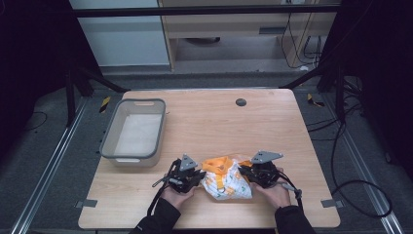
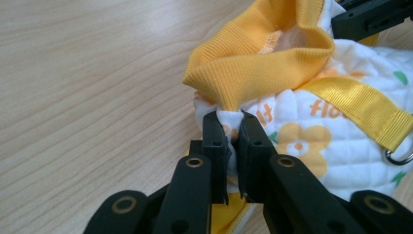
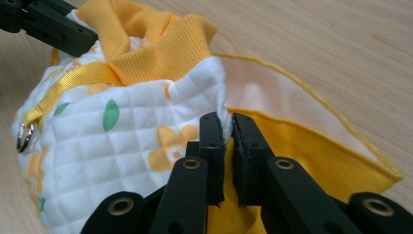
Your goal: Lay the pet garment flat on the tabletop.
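Note:
A small quilted white garment (image 1: 226, 181) with yellow flowers, an orange ribbed collar (image 2: 263, 63) and an orange strap (image 2: 358, 102) with a metal ring (image 2: 399, 157) lies bunched near the table's front edge. My left gripper (image 1: 195, 174) is shut on a fold of its white cloth (image 2: 229, 119) just below the collar. My right gripper (image 1: 249, 171) is shut on the opposite edge (image 3: 225, 119), where white quilting meets the orange lining (image 3: 311, 156). The other gripper's black jaws show at the top corner of each gripper view.
A grey plastic bin (image 1: 108, 146) with a white interior stands at the table's left. A round black grommet (image 1: 240, 102) sits near the far edge. Bare wooden tabletop (image 1: 219, 126) lies beyond the garment. Cables trail on the floor to the right.

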### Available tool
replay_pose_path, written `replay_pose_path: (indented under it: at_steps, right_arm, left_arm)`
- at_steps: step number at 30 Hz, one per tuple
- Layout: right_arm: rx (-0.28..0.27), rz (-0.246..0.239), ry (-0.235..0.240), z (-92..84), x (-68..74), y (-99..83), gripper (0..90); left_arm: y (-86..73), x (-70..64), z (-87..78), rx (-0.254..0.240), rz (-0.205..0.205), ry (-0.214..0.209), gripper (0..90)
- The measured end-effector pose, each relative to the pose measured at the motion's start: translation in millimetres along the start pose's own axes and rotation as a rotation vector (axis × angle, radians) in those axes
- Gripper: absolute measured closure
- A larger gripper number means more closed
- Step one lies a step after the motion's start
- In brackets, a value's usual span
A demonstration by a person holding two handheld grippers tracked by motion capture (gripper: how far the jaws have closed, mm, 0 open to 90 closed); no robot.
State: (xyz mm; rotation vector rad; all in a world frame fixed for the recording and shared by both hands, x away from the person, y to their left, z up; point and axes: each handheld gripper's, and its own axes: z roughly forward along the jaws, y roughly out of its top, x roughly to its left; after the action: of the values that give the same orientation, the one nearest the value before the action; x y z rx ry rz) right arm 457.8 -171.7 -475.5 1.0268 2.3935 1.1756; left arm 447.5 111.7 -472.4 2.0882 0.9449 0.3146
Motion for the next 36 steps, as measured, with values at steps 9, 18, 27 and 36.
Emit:
replay_pose_path:
  at_steps: [9, 18, 27, 36]
  right_arm:
    - [-0.086, 0.007, 0.012, -26.0, 4.5, 5.0, 84.1]
    - [-0.145, 0.030, 0.025, -41.4, 3.3, 9.3, 84.2]
    - [-0.184, 0.024, 0.016, -49.6, 5.4, 17.4, 84.4]
    - [-0.209, 0.023, 0.003, -54.9, 8.1, 24.0, 84.4]
  left_arm:
    - [7.8, -3.1, -14.6, -0.057, -0.011, -0.003, 83.8]
    - [18.3, -7.6, -30.1, -0.110, -0.009, -0.009, 83.7]
    - [24.2, -8.6, -37.1, -0.142, -0.018, -0.003, 83.8]
    - [33.5, -12.1, -48.5, -0.178, 0.009, 0.009, 83.8]
